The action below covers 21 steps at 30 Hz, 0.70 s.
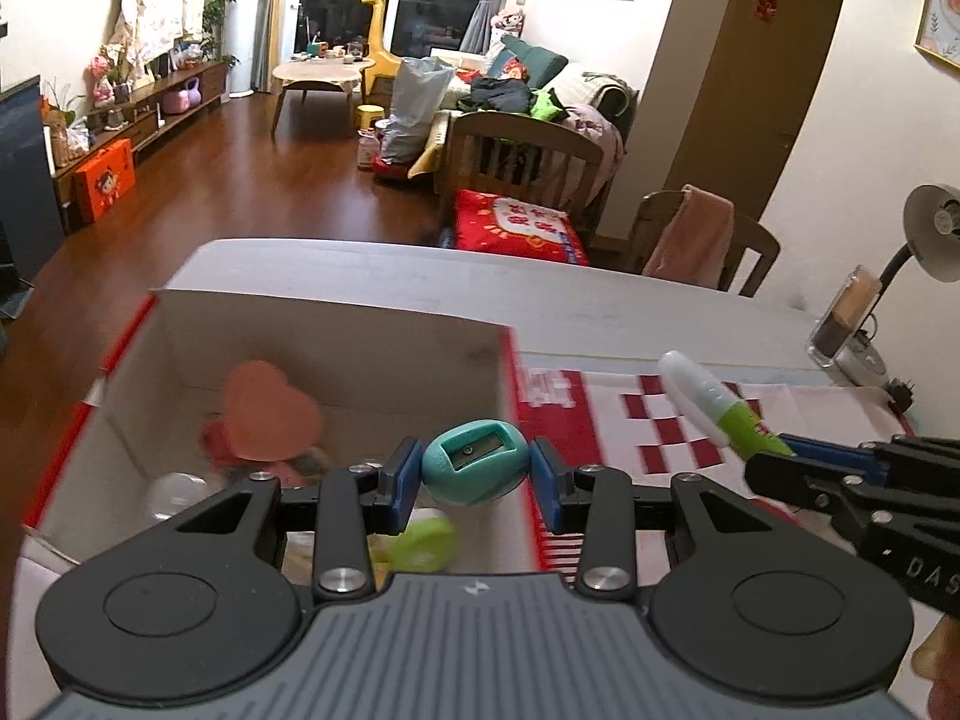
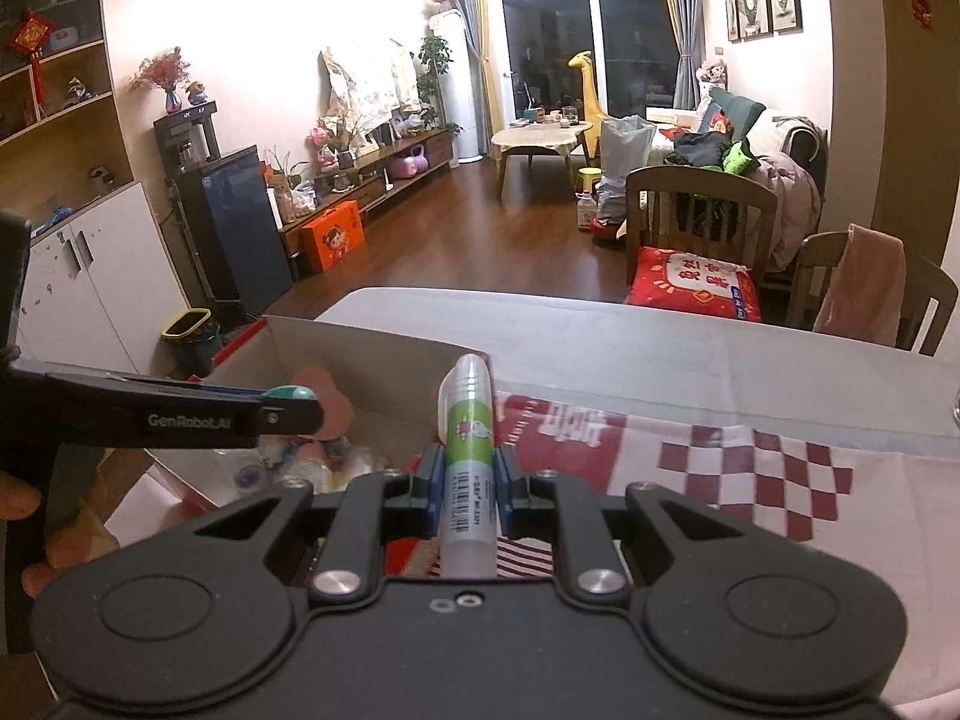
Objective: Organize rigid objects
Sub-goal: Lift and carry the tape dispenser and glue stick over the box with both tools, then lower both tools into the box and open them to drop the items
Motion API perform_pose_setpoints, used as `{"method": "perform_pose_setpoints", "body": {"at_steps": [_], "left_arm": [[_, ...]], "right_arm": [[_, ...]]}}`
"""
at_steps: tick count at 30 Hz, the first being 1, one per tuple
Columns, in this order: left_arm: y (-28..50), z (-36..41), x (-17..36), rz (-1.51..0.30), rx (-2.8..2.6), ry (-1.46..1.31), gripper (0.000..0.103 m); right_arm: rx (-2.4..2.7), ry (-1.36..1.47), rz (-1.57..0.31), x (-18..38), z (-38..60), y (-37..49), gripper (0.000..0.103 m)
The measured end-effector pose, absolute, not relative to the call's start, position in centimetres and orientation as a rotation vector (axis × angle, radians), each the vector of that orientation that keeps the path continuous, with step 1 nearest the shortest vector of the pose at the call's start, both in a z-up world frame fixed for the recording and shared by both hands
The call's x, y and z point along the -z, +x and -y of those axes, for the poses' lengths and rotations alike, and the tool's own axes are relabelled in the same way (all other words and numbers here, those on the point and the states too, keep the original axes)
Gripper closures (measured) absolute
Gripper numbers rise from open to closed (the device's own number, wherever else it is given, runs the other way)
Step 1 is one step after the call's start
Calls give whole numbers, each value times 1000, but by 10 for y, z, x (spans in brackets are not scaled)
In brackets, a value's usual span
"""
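My left gripper [image 1: 475, 474] is shut on a teal egg-shaped pencil sharpener [image 1: 474, 462] and holds it over the near right corner of an open cardboard box [image 1: 336, 330]. The box holds a pink heart-shaped piece [image 1: 270, 411], a green item [image 1: 420, 543] and other small things. My right gripper [image 2: 469, 483] is shut on a white and green glue stick [image 2: 469, 450], which points forward beside the box's right wall. The glue stick [image 1: 714, 408] and the right gripper [image 1: 780, 456] also show in the left wrist view. The left gripper [image 2: 282, 405] shows in the right wrist view with the sharpener [image 2: 291, 393].
The box [image 2: 360, 342] stands on a grey table [image 2: 660, 336] partly covered by a red and white checked cloth [image 2: 750, 480]. A desk lamp [image 1: 930, 234] and a small clear container [image 1: 840, 324] stand at the table's right. Chairs [image 2: 702, 210] stand beyond the far edge.
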<state>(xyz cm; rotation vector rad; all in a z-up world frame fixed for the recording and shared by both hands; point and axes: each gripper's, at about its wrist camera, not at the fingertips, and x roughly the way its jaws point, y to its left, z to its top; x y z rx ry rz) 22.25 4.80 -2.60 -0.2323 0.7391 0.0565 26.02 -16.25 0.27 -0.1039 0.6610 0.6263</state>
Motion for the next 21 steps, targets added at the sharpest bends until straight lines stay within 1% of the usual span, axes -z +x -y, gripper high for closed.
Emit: {"method": "perform_pose_setpoints", "body": {"at_steps": [8,21], "left_arm": [[218,-98,30,-749,-73,-203,65],[251,-140,66,-832,-31,-135,65]], "right_arm": [[-618,-127,-684,7,119,260,87],[-600,-241,-741,43,48,281,87]]}}
